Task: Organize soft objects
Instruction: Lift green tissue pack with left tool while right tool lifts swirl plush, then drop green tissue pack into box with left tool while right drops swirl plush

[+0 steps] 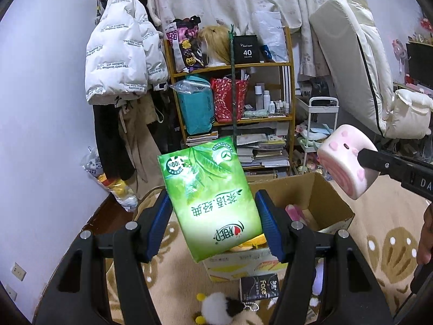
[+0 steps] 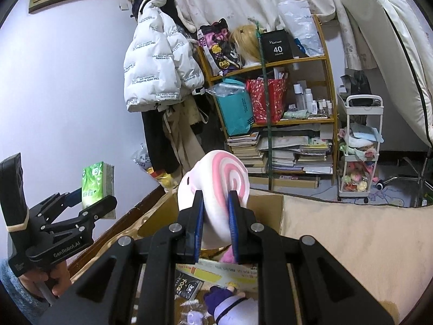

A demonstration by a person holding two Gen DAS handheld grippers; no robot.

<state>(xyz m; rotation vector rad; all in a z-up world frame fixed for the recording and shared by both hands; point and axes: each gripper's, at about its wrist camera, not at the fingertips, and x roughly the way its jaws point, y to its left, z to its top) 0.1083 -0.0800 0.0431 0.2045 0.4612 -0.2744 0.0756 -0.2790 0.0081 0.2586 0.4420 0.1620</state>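
Observation:
My left gripper (image 1: pixel 213 211) is shut on a green tissue pack (image 1: pixel 209 197), held upright in the air over the near edge of an open cardboard box (image 1: pixel 333 200). The same green tissue pack (image 2: pixel 96 181) shows at the left of the right wrist view, in the left gripper (image 2: pixel 93 201). My right gripper (image 2: pixel 215 214) is shut on a pink-and-white swirl-roll squishy toy (image 2: pixel 216 178) and squeezes it, above the cardboard box (image 2: pixel 266 205). That squishy toy (image 1: pixel 346 159) also hangs at the right of the left wrist view, over the box.
A black tissue pack (image 1: pixel 259 289) and a white plush keychain (image 1: pixel 216 308) lie on the patterned rug (image 1: pixel 379 243) before the box. A purple doll (image 2: pixel 232 303) lies near it. Behind stand a wooden shelf (image 1: pixel 232 66), a white cart (image 1: pixel 322 124) and hanging coats (image 1: pixel 121 54).

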